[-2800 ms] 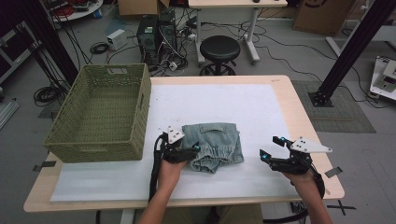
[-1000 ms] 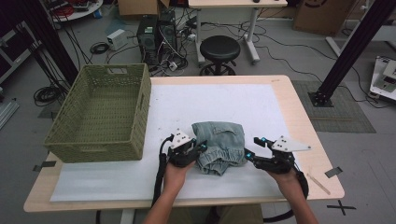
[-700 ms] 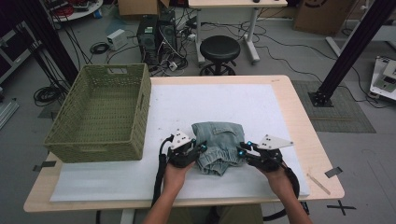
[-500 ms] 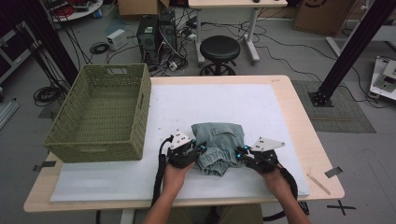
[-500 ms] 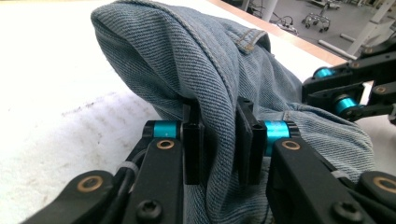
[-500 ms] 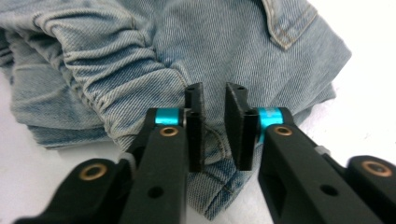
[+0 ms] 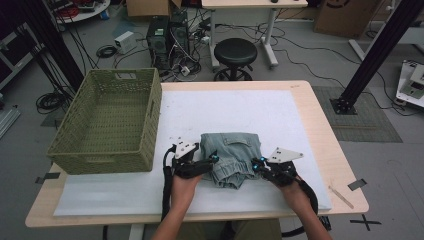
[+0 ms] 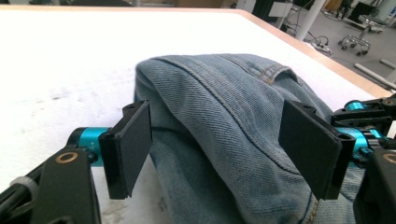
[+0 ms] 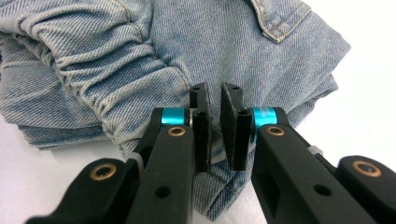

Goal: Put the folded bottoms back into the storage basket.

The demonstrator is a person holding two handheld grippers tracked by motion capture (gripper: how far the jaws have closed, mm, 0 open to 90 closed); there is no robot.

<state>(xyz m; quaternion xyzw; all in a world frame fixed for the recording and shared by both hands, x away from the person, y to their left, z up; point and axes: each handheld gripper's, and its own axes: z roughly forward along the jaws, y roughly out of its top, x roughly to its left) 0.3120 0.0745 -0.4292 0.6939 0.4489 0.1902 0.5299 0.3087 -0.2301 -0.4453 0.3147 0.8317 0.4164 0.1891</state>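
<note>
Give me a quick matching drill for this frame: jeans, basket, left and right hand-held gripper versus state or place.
Things:
1. jeans
2. basket
3. left hand-held gripper
4. right hand-held gripper

States or places:
A. jaws nearly shut on a denim fold
B. folded, near the table's front edge
C. jaws wide apart around the denim
D. left side of the table

Pairs: 1-B, 2-D, 3-C, 4-A

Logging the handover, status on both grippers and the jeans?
Left gripper jaws just opened, straddling the folded jeans, not pressing. Right gripper just closed, pinching a denim fold. Basket sits left, nothing in the way.
</note>
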